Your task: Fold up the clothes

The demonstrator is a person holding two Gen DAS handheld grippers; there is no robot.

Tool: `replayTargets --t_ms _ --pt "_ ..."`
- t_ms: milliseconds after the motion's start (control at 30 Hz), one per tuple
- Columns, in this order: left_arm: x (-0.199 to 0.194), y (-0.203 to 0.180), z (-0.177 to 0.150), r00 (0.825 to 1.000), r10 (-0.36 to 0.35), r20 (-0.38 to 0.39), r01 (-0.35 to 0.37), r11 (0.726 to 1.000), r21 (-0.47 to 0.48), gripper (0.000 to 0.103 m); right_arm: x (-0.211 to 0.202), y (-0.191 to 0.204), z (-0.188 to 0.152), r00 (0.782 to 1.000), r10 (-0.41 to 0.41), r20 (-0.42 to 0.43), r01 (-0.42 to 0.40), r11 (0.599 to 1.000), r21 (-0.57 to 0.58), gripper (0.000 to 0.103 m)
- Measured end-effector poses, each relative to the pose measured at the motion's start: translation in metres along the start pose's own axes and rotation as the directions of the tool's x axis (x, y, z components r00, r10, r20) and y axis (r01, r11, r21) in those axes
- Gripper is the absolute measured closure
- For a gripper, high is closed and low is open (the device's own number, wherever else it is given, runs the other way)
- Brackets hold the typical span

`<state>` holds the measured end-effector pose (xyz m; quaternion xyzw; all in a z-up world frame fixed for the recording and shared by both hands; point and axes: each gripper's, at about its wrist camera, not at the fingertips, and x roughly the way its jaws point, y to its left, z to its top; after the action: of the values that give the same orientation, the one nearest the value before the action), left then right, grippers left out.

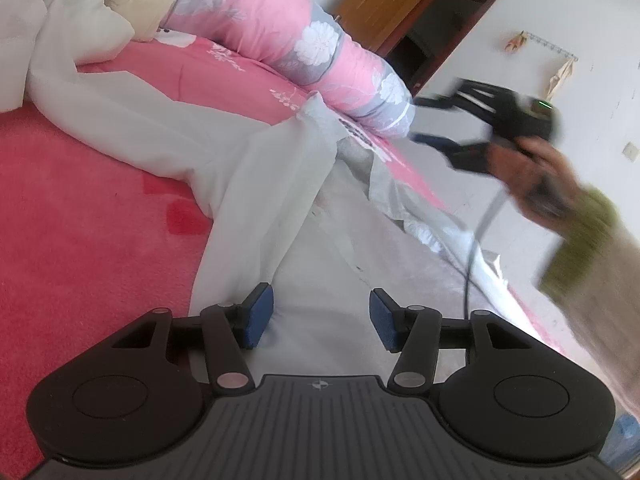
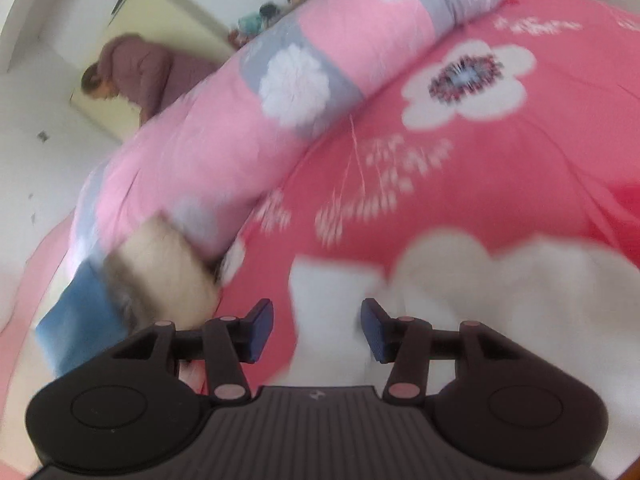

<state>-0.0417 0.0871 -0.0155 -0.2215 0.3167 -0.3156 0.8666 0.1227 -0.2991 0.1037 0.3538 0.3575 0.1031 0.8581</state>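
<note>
- The left tool [image 1: 321, 318] is seen at the bottom of the left wrist view; its two blue pads [image 1: 262, 316] are held apart, with nothing pinched between them; the white garment [image 1: 248, 184] lies flat on the bed right under the gap.
- The white garment is spread long across the red bed cover [image 1: 80, 208]; one part runs up and to the left, and a thin see-through part [image 1: 384, 184] is laid toward the right edge of the bed.
- The right tool [image 2: 317, 330] is seen at the bottom of the right wrist view; its pads are also apart and let go; a blurred piece of white cloth [image 2: 332, 320] sits below the gap, but no pad is pressed on it.
- In the left wrist view the right tool [image 1: 432, 120] is seen up in the air to the right, blurred, held by a hand [image 1: 524, 176] with a green and tan sleeve [image 1: 588, 248].
- Farther off, a rolled pink and grey quilt [image 1: 280, 36] with white flowers is laid across the bed.
- Far behind, a brown door [image 1: 384, 4] is seen; in the right wrist view a person in a purple top [image 2: 140, 68] is seen bent over by a pale cupboard [image 2: 168, 12].
</note>
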Motion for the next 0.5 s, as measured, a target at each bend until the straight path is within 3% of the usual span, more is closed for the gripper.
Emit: replayTargets --t_ms 67,167,267,300,333,433,500 --pt "-0.002 -0.001 0.0 1.0 -0.009 0.01 0.009 1.0 0.001 0.039 -0.052 0.011 -0.02 1.0 0.025 -0.001 -0.025 0.999 -0.035 0.052" --pt "-0.009 -0.006 0.002 0.999 -0.005 0.042 0.004 1.0 0.008 0.037 -0.144 0.042 -0.045 0.998 0.025 0.059 -0.014 0.983 -0.182 0.051" --pt "-0.024 -0.017 0.01 0.996 0.003 0.087 -0.003 1.0 0.005 0.037 -0.236 0.08 -0.067 0.985 0.002 0.172 0.06 0.932 -0.358 0.051" --pt "-0.029 -0.022 0.013 0.995 0.003 0.104 -0.003 1.0 0.005 0.037 -0.264 0.092 -0.074 0.978 0.003 0.207 0.085 0.907 -0.413 0.048" --pt "-0.034 -0.028 0.016 0.994 0.003 0.112 -0.003 1.0 0.007 0.036 -0.284 0.103 -0.081 0.974 0.015 0.228 0.096 0.878 -0.469 0.038" --pt "-0.042 -0.053 0.024 0.996 0.024 0.084 -0.028 0.998 0.048 0.036 -0.297 0.122 -0.094 0.971 0.025 0.239 0.119 0.814 -0.569 0.029" --pt "-0.035 -0.074 0.026 0.998 0.048 0.03 -0.051 0.994 0.095 0.035 -0.271 0.121 -0.099 0.981 0.033 0.189 0.082 0.818 -0.569 0.029"
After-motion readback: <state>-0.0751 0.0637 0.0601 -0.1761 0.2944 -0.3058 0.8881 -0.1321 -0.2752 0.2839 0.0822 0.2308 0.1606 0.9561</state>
